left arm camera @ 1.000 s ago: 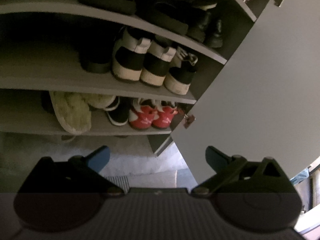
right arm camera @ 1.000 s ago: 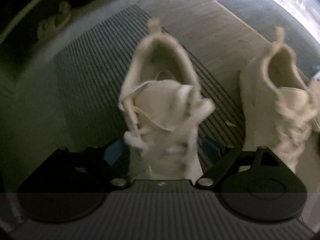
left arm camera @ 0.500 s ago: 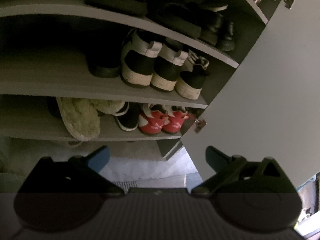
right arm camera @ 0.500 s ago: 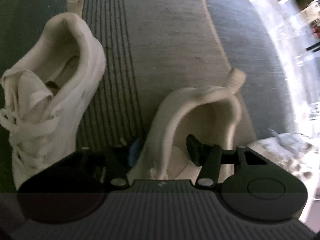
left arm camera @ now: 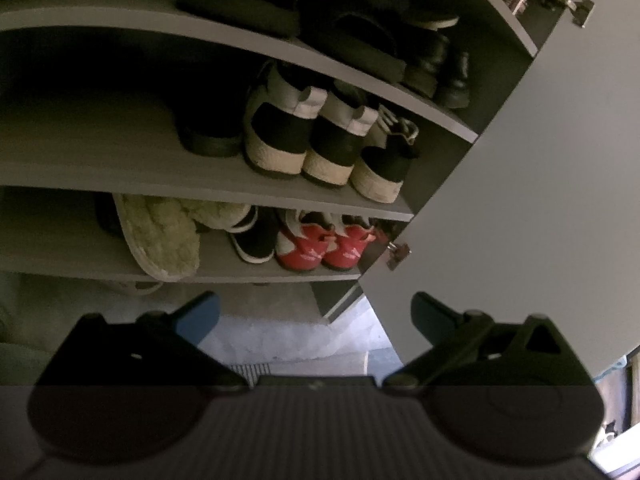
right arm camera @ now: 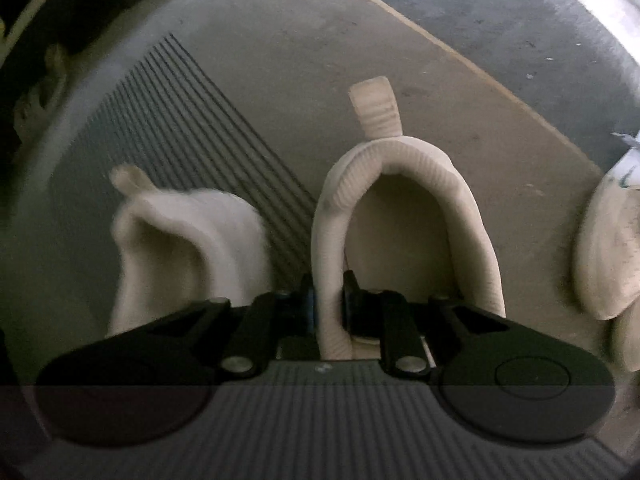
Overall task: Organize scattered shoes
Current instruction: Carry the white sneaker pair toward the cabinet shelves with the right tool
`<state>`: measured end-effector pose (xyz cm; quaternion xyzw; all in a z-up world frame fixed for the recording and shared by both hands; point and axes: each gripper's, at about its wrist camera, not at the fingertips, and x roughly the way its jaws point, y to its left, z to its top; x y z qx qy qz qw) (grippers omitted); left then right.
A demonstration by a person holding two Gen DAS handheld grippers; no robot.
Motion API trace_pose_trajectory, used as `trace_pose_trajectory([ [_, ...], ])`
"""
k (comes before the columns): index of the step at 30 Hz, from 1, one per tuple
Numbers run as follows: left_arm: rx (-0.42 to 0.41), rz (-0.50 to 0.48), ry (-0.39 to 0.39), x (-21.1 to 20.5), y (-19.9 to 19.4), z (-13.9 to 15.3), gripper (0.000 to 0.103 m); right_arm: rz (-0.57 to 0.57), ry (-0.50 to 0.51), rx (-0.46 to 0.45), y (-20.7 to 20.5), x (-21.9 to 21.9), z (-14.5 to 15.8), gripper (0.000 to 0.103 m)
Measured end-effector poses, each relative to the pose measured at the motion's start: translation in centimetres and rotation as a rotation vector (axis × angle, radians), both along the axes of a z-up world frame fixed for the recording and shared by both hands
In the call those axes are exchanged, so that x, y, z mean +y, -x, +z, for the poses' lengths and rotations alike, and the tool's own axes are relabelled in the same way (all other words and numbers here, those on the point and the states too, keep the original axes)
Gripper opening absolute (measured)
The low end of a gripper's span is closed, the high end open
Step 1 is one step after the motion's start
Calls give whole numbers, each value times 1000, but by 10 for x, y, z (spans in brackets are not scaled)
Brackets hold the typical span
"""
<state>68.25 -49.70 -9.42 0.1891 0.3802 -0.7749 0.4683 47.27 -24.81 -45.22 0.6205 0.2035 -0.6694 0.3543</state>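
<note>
Pinching now — right gripper (right arm camera: 327, 312) jaws have just closed onto the collar wall of the white sneaker (right arm camera: 404, 232) on the floor, swapped from its mate (right arm camera: 188, 248); lift next. Left gripper (left arm camera: 314, 312) spread, empty, facing shoe cabinet (left arm camera: 120, 168).

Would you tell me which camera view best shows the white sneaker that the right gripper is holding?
The right wrist view: the white sneaker fills its centre, with the right gripper shut on its collar wall. The left wrist view shows none of it, only the shoe cabinet shelves.
</note>
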Motion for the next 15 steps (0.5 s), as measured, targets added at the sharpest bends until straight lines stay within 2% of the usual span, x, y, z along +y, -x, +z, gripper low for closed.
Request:
trace_pose_trajectory([
  [2, -3, -5, 1, 1, 1, 0, 103, -13, 10, -12, -5, -10, 4, 18],
  [5, 1, 1, -4, 0, -1, -1, 103, 36, -20, 36, -15, -30, 7, 19],
  [7, 6, 7, -10, -2, -2, -2, 103, 40, 4, 37, -12, -28, 11, 21],
  [8, 9, 10, -11, -3, -3, -2, 103, 36, 60, 40, -8, -21, 16, 23],
  [9, 11, 14, -11, -4, -4, -2, 103, 31, 122, 43, -4, -15, 21, 31],
  [10, 10, 18, -10, -5, -5, -2, 103, 26, 183, 45, 0, -8, 27, 46],
  [11, 8, 21, -7, -6, -5, -2, 103, 27, 200, 49, 2, -14, 24, 54],
  [12, 5, 23, -6, -7, -5, -2, 103, 61, 274, 98, -2, -3, 30, 70],
  [13, 4, 23, -8, -8, -5, -3, 103, 86, 290, 128, -6, 0, 32, 80],
  [15, 10, 24, -19, -8, -5, -3, 103, 196, 265, 198, -17, -1, 27, 78],
])
